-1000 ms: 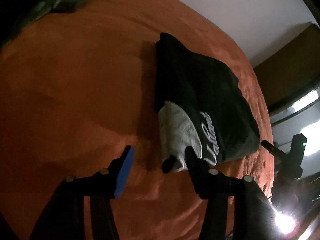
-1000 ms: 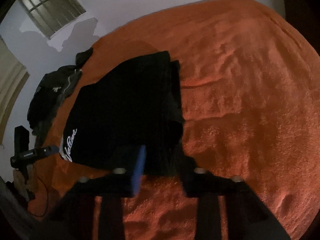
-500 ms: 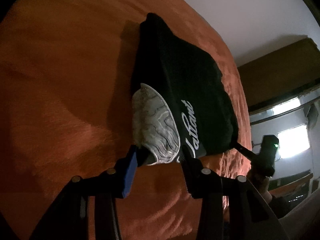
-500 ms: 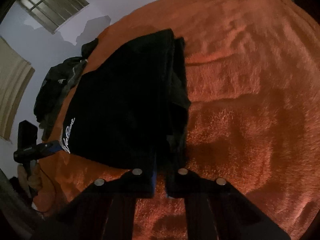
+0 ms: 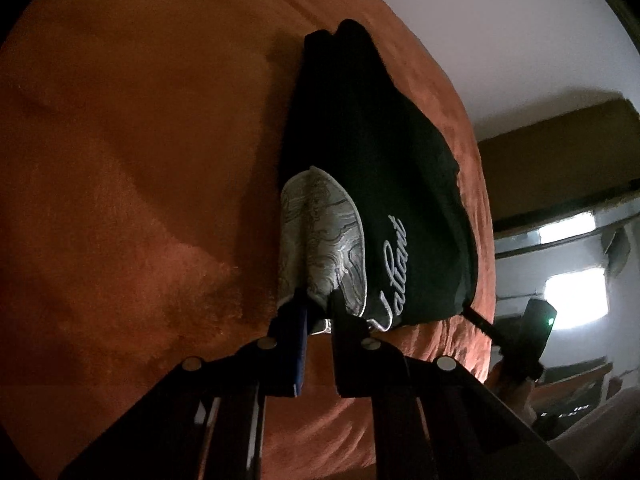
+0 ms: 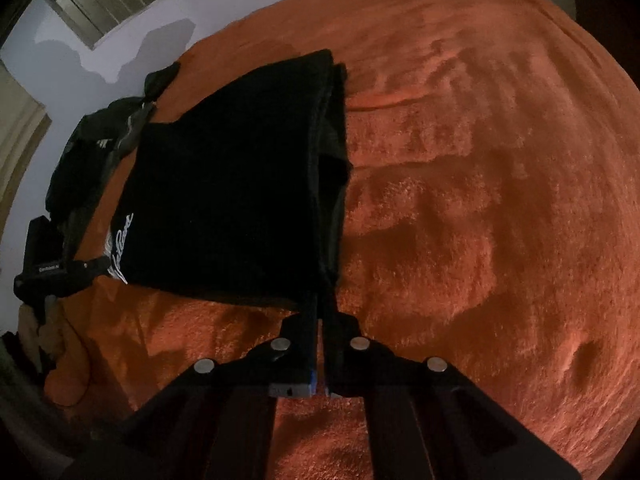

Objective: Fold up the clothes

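Black hoodie (image 5: 384, 184) lies folded on the orange blanket (image 5: 132, 152), white script logo facing up near its front edge. Left gripper (image 5: 318, 304) has its fingers nearly together, pinching the grey patterned hood lining (image 5: 320, 236) at the hoodie's near-left corner. Right gripper (image 6: 320, 304) has its fingers pressed together on the hoodie's (image 6: 228, 184) near-right corner, fabric edge caught between the pads. Blanket (image 6: 480, 200) is rumpled to the right of the garment. A dark clothes pile (image 6: 92, 152) sits past the hoodie by the wall, under a barred window (image 6: 100, 4). Each wrist view shows the other gripper at the hoodie's far corner.
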Demonstrator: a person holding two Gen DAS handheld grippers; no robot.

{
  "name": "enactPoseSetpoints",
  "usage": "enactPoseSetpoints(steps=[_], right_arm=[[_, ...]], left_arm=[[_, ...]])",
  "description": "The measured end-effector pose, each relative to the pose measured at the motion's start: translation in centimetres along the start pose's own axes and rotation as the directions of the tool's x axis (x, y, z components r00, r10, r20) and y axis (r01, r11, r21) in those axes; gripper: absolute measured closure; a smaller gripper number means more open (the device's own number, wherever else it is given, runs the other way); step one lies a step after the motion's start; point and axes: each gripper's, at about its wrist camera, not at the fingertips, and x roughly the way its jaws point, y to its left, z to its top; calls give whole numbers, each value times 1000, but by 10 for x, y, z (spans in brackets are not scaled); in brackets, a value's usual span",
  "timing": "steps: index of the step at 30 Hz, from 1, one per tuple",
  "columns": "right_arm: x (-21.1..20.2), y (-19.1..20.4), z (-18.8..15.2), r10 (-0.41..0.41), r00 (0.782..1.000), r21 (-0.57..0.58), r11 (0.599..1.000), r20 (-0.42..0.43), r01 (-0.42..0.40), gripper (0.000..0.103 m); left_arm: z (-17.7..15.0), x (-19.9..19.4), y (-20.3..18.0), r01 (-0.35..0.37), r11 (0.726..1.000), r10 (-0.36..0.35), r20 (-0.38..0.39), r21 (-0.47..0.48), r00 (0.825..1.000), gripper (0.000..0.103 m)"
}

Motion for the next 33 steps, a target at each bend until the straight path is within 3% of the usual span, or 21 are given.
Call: enactPoseSetpoints(steps=[5,6,8,9,10,12,15,17,18,19,22,27,28,29,30,33], right_arm=[[-23,2,40,-24,996,-75,997,86,31,100],[-28,2,48,-28,994,-89,995,103,38,96],[-37,3,63,-36,990,-118,992,138,52,72],[-42,3,71,-39,987,-132,989,155,60,45],[-45,4,81,-36,985,-145,988,170,61,33],[-22,9,117,16,987,-157,987,160,9,33],[25,13,157,-7,993,-153,988,116,24,33],[56,9,179,-30,995,-120,992,93,42,34],[67,6,188,-39,996,-95,994,80,47,44],[76,2,195,-34,998,-76,996,62,38,68],[92,-3,206,-43,998,-52,998,49,46,98],[88,1,204,-64,994,-99,992,87,73,102],[83,1,203,-78,991,-114,989,109,90,102],[77,1,203,-89,987,-121,987,133,105,102],[72,3,203,-94,984,-118,987,151,113,102],[55,9,204,-107,973,-120,984,205,134,102]], left_arm=[[23,-29,-11,-64,995,60,64,76,996,85],[30,-36,-13,-74,993,66,85,95,994,83],[54,-37,-25,-110,982,93,114,151,989,73],[65,-35,-29,-128,976,107,125,174,986,72],[75,-28,-33,-140,971,116,132,194,984,70],[94,-11,-40,-158,961,128,144,226,981,67],[127,26,-50,-191,954,158,153,230,976,62],[144,45,-53,-210,951,176,160,226,971,61],[151,52,-54,-215,951,180,166,223,970,61],[154,55,-55,-217,951,182,168,222,969,61],[161,65,-63,-208,946,171,162,249,972,61],[177,54,-57,-185,955,137,207,233,969,61],[180,53,-56,-177,959,129,215,223,968,68],[183,55,-53,-162,964,117,210,213,971,88],[187,57,-50,-146,968,105,203,202,973,94],[191,57,-46,-96,977,53,220,193,974,96]])
